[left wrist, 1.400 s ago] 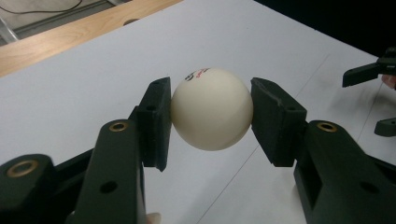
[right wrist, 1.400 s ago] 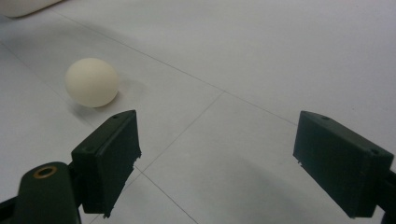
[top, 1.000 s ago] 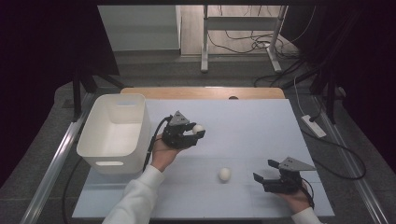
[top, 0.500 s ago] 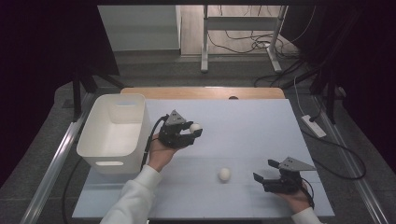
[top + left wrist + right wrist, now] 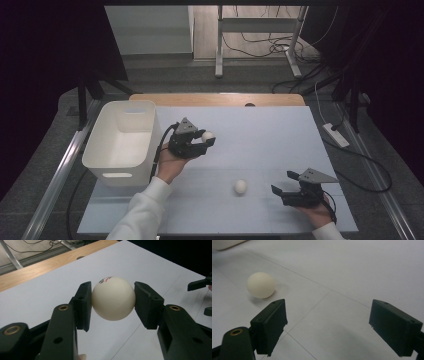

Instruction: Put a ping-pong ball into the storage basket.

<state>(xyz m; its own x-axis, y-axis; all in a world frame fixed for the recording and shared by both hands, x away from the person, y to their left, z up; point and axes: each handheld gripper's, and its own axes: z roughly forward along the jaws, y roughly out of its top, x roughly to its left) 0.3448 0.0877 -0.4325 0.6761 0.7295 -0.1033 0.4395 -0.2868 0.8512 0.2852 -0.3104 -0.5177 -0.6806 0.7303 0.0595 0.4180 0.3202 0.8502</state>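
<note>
A cream-white ball (image 5: pixel 113 298) with red print near its top sits squeezed between both black pads of my left gripper (image 5: pixel 113 291). In the high view that gripper (image 5: pixel 204 140) hovers over the pale table just right of the white bin, with the held ball (image 5: pixel 207 135) at its tip. A second, plain white ball (image 5: pixel 240 187) lies loose on the table near the front. My right gripper (image 5: pixel 284 183) rests low to the right of it, jaws wide apart and empty. In the right gripper view (image 5: pixel 329 312) this loose ball (image 5: pixel 260 285) lies ahead and left of the left jaw.
A white rectangular bin (image 5: pixel 117 172) stands on the left part of the table (image 5: pixel 260 125). A wooden strip (image 5: pixel 220 99) runs along the far edge. Cables and a power strip (image 5: pixel 336 135) lie on the floor to the right.
</note>
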